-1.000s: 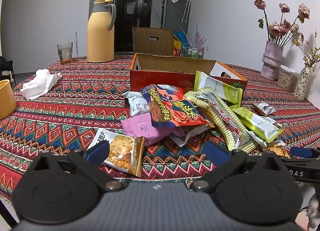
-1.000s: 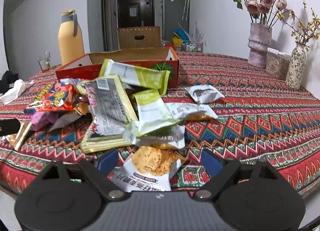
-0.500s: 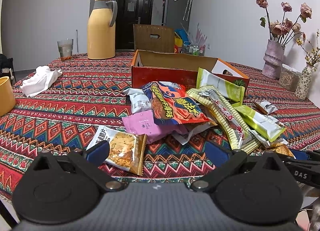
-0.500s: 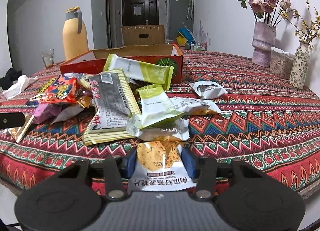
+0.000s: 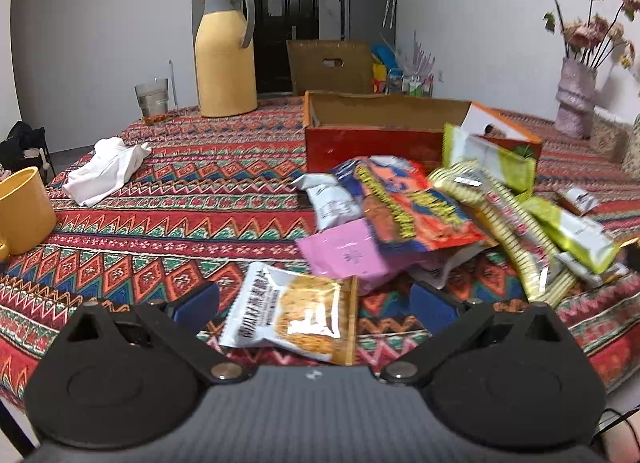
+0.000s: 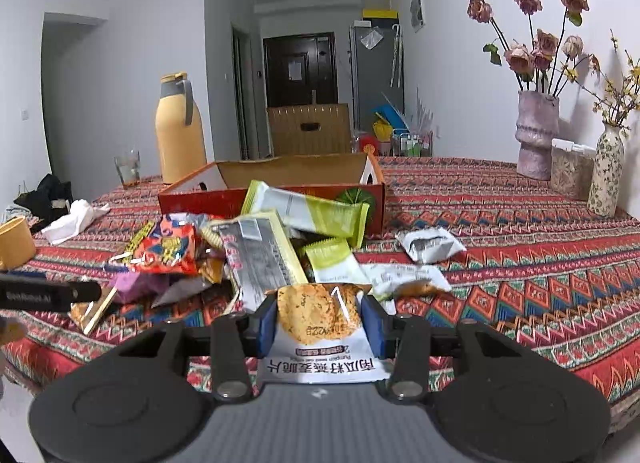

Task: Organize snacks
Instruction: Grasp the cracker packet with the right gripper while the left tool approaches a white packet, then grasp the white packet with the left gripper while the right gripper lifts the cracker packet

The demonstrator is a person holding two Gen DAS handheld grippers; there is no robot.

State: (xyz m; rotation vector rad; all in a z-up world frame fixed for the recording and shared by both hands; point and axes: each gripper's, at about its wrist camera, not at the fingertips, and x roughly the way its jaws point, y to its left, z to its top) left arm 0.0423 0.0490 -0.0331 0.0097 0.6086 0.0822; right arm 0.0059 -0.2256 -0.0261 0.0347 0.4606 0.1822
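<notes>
My right gripper (image 6: 320,327) is shut on a white cracker packet (image 6: 316,327) and holds it a little above the cloth. My left gripper (image 5: 314,303) stands open, with a second cracker packet (image 5: 296,315) lying flat on the cloth between its blue pads (image 5: 196,299). Behind both lies a heap of snacks: an orange chip bag (image 5: 416,211), a pink pouch (image 5: 344,251), a long yellow-edged pack (image 6: 260,259) and green bars (image 6: 312,211). An open red cardboard box (image 6: 280,191) stands beyond the heap. The left gripper's finger (image 6: 48,295) shows at the left edge of the right wrist view.
A patterned tablecloth (image 5: 180,223) covers the table. A yellow thermos (image 5: 226,55), a glass (image 5: 152,99), a white cloth (image 5: 108,167) and a yellow cup (image 5: 24,215) are at the left. Vases with dried flowers (image 6: 536,135) and a jar (image 6: 570,171) stand at the right.
My right gripper shut on the cracker packet and lifted it off the cloth. My left gripper slid over so the other cracker packet now lies between its open fingers.
</notes>
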